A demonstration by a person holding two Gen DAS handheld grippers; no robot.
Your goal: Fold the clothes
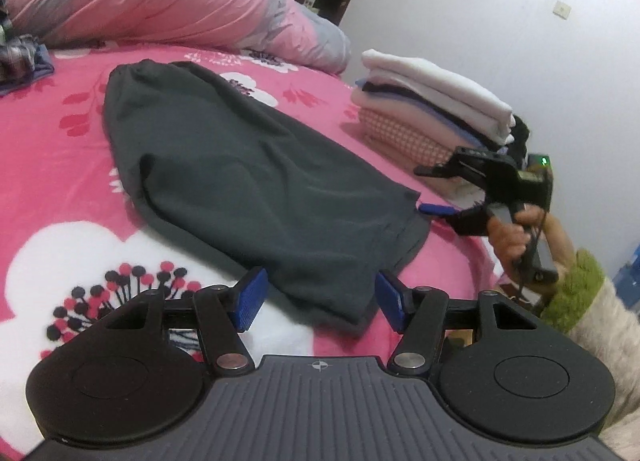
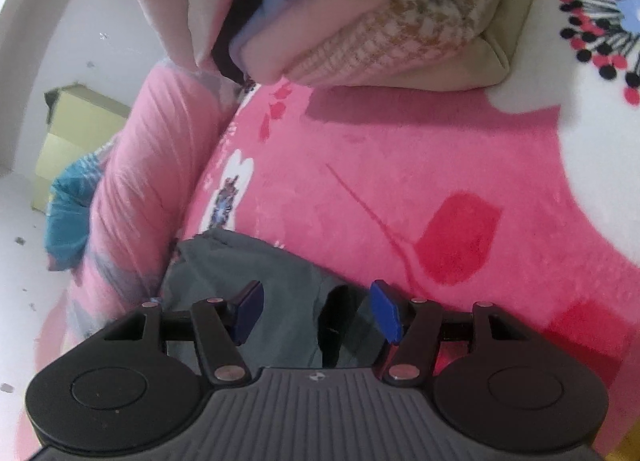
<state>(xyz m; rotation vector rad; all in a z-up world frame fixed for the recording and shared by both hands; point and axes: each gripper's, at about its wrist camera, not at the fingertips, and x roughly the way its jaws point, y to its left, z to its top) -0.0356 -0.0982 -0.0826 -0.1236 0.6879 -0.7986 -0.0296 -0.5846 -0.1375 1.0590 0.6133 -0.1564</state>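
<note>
A dark grey garment [image 1: 248, 181] lies folded lengthwise on the pink flowered bed sheet [image 1: 60, 165]. My left gripper [image 1: 320, 301] is open at its near end, the blue pads [image 1: 250, 299] standing either side of the cloth's corner without pressing it. My right gripper [image 1: 428, 191], held in a hand, is open beside the garment's right corner. In the right wrist view, the right gripper [image 2: 318, 311] hovers open just above an edge of the grey garment [image 2: 248, 273].
A stack of folded clothes [image 1: 432, 101] sits on the bed to the right of the garment, close ahead of the right gripper [image 2: 360, 21]. A pink duvet [image 1: 160, 1] is bunched along the far side. A checked cloth [image 1: 20, 57] lies at the far left.
</note>
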